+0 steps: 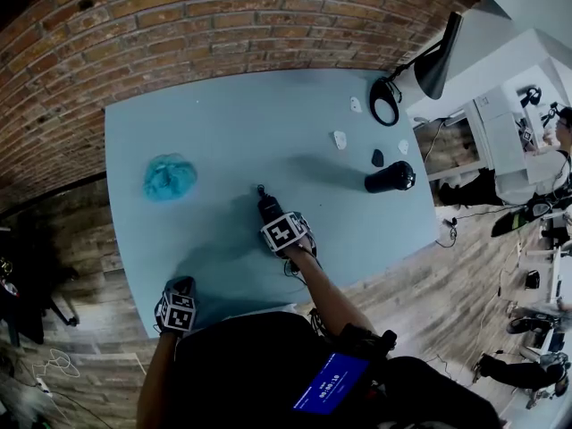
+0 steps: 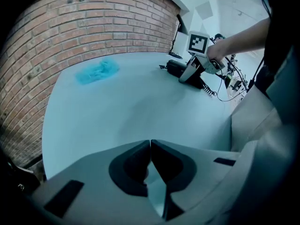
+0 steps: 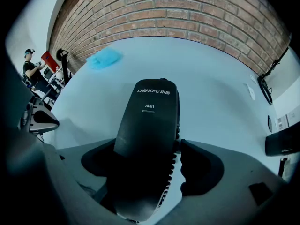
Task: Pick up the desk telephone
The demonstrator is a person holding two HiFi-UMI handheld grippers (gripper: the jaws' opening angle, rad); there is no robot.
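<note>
- The desk telephone [image 3: 149,111] is seen as a black handset-shaped body, lying lengthwise between the fingers [image 3: 199,168] of the right gripper [image 3: 147,149], near the middle of the desk [image 1: 232,123].
- Right fingers are clenched on its lower half; a coiled cord [image 3: 174,172] is pinched against the right-hand finger.
- Whether it is lifted clear of the desk cannot be told.
- Left gripper [image 2: 150,146] is held at the near desk edge, fingers [image 2: 133,165] pressed together, nothing between them.
- Handling is judged as: rigid moulded plastic, light to moderate weight, smooth satin shell, so some slip is expected under a narrow pinch.
- The rounded, tapering back gives little flat area; a hold across the mid-body is judged best, with the pull of the springy cord allowed for.
- Printed lettering is seen on the upper end.
- Desk top: matte pale blue, flat, smooth.
- Elsewhere: a crumpled blue cloth [image 1: 170,177] that looks soft, a dark cylinder [image 1: 390,179] lying on its side, a black lamp [image 1: 436,61], rough brick wall [image 1: 179,25].
</note>
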